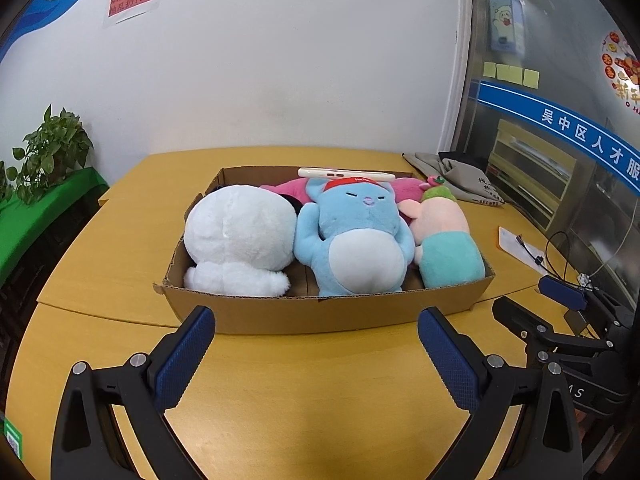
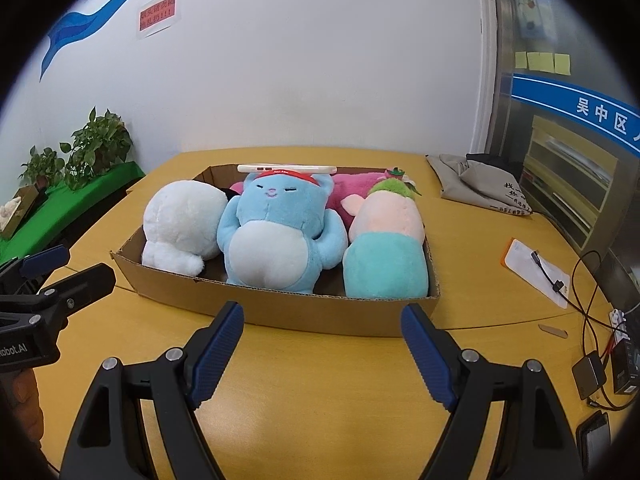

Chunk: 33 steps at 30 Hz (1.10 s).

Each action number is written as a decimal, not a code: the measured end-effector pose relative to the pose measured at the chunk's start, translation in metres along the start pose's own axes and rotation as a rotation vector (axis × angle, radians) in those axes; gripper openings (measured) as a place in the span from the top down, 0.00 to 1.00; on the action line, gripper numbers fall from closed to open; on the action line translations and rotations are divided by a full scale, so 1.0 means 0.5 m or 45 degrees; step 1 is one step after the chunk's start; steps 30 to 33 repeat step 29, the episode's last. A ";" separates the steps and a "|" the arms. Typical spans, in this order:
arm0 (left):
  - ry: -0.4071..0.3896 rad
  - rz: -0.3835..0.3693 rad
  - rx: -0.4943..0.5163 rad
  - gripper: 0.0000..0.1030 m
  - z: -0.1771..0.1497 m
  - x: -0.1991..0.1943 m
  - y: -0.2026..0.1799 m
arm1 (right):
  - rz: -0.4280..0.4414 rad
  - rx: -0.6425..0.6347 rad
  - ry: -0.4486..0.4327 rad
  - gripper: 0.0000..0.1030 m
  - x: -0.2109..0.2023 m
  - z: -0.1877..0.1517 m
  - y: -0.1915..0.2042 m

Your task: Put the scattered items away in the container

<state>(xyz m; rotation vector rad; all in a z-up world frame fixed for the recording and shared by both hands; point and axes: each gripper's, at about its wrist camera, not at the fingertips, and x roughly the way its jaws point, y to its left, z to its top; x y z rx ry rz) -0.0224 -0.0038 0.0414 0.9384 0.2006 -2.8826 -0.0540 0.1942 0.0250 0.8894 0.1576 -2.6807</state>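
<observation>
Box: I see the cardboard box [image 1: 304, 312] sitting on the yellow table [image 1: 120, 248], its near wall just ahead of both grippers.
Toys: the white plush [image 1: 236, 240] lies at the box's left end, the blue plush [image 1: 356, 240] in the middle, and the pink-and-teal plush [image 1: 448, 248] at the right end, all three side by side and touching.
Behind them: a pink plush [image 2: 356, 188] lies along the back of the box; a white flat item [image 1: 346, 174] rests on the far rim, though I cannot tell what it is.
Left gripper [image 1: 316, 356]: jaws spread wide over bare table, nothing between them.
Right gripper [image 2: 322, 354]: jaws spread wide too, holding nothing.
Off to the right: a grey cloth bag [image 2: 480, 184] and cables [image 2: 592, 304] on the table.
</observation>
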 end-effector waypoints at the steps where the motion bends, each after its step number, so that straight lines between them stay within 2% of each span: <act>1: 0.001 0.004 -0.003 0.00 -0.001 0.000 -0.001 | -0.001 0.000 0.002 0.21 -0.001 -0.001 0.000; 14: 0.053 0.003 -0.018 0.00 -0.017 0.015 -0.004 | 0.001 -0.001 0.018 0.21 0.002 -0.017 -0.002; 23: 0.113 -0.087 -0.010 0.00 -0.026 0.033 -0.015 | -0.002 0.005 0.035 0.21 0.014 -0.020 -0.003; 27: 0.088 0.005 0.054 0.00 -0.031 0.030 -0.033 | -0.004 0.000 0.044 0.21 0.021 -0.022 -0.002; 33: 0.105 0.003 0.055 0.00 -0.033 0.036 -0.033 | -0.010 0.002 0.053 0.21 0.026 -0.025 -0.003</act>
